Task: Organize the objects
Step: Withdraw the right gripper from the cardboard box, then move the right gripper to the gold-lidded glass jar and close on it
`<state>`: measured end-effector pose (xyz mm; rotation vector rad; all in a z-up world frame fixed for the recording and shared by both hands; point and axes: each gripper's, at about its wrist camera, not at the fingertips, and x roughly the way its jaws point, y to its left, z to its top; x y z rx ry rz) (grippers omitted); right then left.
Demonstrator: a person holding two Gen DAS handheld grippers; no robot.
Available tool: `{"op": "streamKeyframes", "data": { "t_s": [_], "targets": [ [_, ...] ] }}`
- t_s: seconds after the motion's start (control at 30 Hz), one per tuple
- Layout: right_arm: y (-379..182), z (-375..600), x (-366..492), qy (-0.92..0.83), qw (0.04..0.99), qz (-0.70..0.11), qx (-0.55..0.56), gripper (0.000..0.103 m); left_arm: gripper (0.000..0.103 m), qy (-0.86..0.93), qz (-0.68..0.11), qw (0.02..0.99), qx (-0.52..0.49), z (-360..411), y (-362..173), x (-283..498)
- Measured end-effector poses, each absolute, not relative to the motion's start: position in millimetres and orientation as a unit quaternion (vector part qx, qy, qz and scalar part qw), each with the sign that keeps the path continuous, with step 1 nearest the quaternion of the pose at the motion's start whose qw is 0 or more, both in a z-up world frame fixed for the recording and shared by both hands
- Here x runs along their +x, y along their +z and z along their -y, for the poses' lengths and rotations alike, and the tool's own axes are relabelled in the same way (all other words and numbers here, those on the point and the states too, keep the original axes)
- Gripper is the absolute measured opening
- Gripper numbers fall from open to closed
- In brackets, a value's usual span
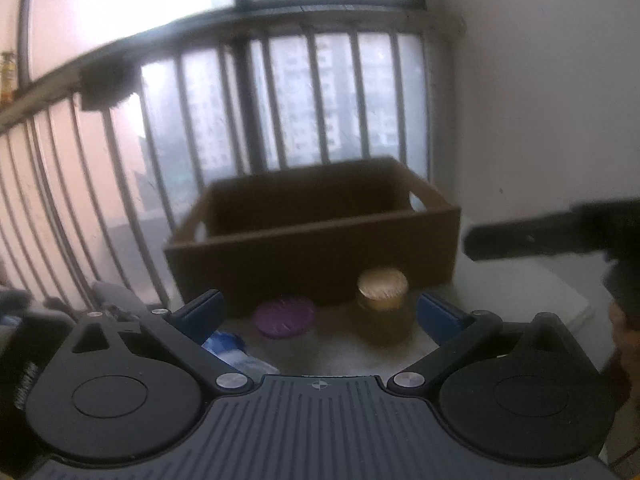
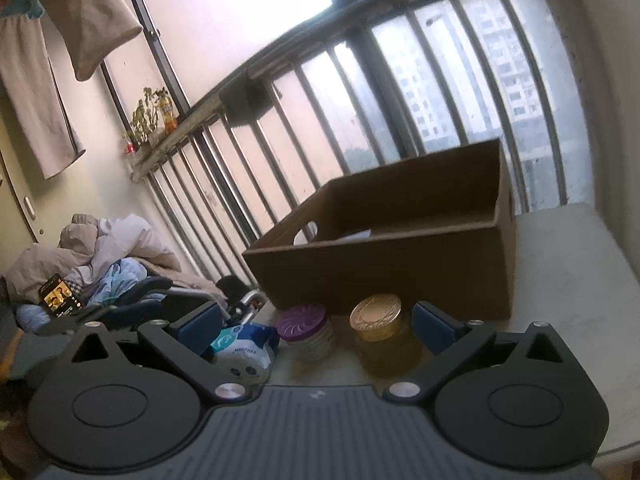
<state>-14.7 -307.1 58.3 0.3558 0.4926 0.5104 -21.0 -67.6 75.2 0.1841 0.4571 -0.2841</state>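
Two upright jars (image 2: 378, 330), open cardboard box (image 2: 400, 272) behind

black hand-held gripper (image 2: 316, 330), blue fingertips (image 2: 200, 322), silver screws

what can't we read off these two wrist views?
- Cardboard box contents: the near wall hides the floor in both views; only a pale scrap shows.
- White-blue pack: the right tongs' finger covers part; print unreadable.
- Gold-lid jar contents: dark and blurred.
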Motion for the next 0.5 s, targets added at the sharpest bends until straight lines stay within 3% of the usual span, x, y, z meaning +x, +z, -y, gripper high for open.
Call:
{"op": "streamKeyframes", "data": {
  "t_s": [0.5],
  "targets": [
    [27,284,49,0.221,0.913,-0.304,0.156,0.1,0.099,-0.212,-0.253,0.938,0.102,92,12,36]
  ]
}}
